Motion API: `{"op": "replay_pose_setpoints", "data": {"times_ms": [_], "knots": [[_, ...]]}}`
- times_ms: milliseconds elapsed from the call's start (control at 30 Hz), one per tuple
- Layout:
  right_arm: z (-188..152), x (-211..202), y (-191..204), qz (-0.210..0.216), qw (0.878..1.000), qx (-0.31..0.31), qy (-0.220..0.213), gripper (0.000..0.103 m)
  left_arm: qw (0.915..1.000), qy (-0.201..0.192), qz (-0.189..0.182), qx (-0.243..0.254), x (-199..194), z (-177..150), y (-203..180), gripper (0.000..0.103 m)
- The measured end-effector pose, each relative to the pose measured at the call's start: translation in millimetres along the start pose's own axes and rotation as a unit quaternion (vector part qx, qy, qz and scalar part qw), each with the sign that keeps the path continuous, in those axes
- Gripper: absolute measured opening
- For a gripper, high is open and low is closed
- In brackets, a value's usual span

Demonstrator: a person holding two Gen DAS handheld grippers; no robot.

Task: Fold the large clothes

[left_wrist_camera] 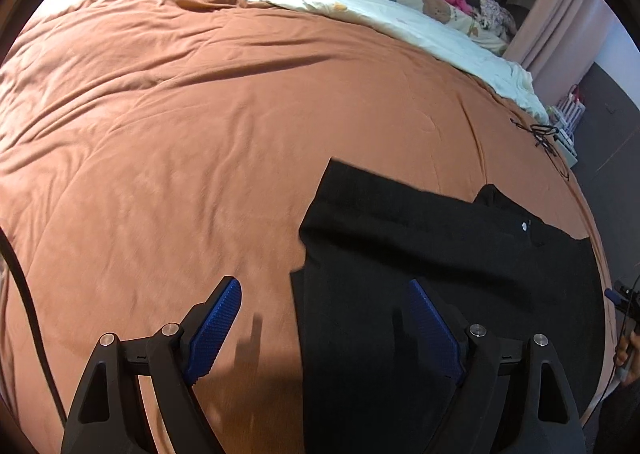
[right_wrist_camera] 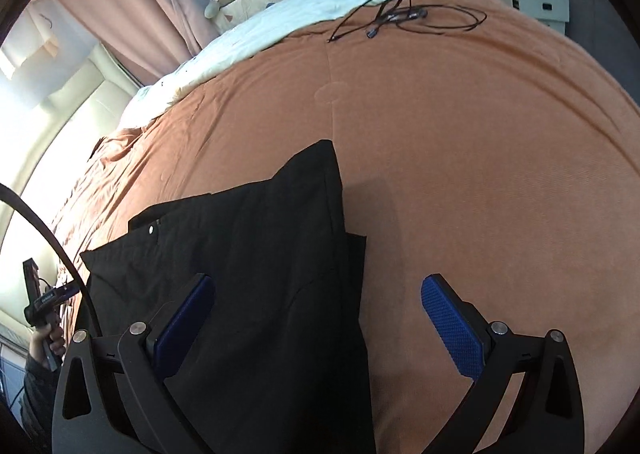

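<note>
One black garment lies folded on one brown bedspread.

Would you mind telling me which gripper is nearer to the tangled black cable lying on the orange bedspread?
Right, seemingly. From the right gripper the black cable lies straight ahead across open orange bedspread; from the left gripper it sits far off to the right, beyond the folded black garment.

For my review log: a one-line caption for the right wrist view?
Right gripper open above folded black garment on orange bedspread; black cables lie near the far edge.
</note>
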State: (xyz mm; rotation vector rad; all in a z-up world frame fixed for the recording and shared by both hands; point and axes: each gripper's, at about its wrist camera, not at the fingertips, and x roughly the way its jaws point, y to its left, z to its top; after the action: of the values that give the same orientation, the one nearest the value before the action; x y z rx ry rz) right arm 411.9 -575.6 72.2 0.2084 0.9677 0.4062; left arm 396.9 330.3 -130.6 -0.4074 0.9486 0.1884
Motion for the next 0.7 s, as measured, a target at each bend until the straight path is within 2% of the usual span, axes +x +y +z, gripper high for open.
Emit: {"op": "replay_pose_setpoints", "data": {"times_ms": [167,200,233,300,333,367,400,433,467,533,600,700], "knots": [[13.0,26.7,0.6,-0.001,1.000,-0.002,0.019,0.100,0.9994,0.015,-0.008,0.031,29.2,14.7,-9.0,0.086],[17.9,34.7,-2.0,-0.001,1.000,0.000,0.023,0.095,0.9991,0.018,-0.010,0.036,36.3,17.4,-11.0,0.080],[21.2,41.1,-4.6,0.002,1.000,0.002,0.026,0.091,0.9989,0.021,-0.013,0.040,40.8,19.0,-12.4,0.071],[30.7,54.7,-11.5,0.015,0.999,0.011,0.028,0.067,0.9985,0.026,-0.012,0.047,50.5,22.8,-15.9,0.058],[33.7,58.9,-15.2,0.022,0.999,0.017,0.027,0.061,0.9985,0.025,-0.009,0.048,52.8,24.3,-17.3,0.050],[35.3,60.7,-17.9,0.025,0.999,0.023,0.025,0.048,0.9985,0.021,-0.009,0.049,53.8,25.6,-18.1,0.045],[37.4,60.3,-20.1,0.030,0.999,0.030,0.021,0.034,0.9985,0.018,-0.008,0.050,54.3,27.2,-18.9,0.032],[39.8,62.2,-24.5,0.033,0.999,0.034,0.016,0.028,0.9986,0.014,-0.002,0.052,54.0,29.0,-19.9,0.020],[41.8,63.2,-30.3,0.037,0.999,0.036,0.009,0.017,0.9985,0.008,0.004,0.054,53.1,30.5,-20.3,0.014],[41.5,53.7,-32.8,0.043,0.998,0.033,-0.014,0.005,0.9980,-0.008,0.012,0.061,45.6,32.6,-22.3,0.007],[37.1,40.1,-38.2,0.053,0.997,0.032,-0.035,0.003,0.9965,-0.037,0.019,0.073,31.8,33.5,-27.2,0.006],[29.2,17.0,-43.8,0.061,0.996,0.030,-0.058,0.001,0.9949,-0.068,0.008,0.074,11.2,39.6,-33.5,0.005]]}}
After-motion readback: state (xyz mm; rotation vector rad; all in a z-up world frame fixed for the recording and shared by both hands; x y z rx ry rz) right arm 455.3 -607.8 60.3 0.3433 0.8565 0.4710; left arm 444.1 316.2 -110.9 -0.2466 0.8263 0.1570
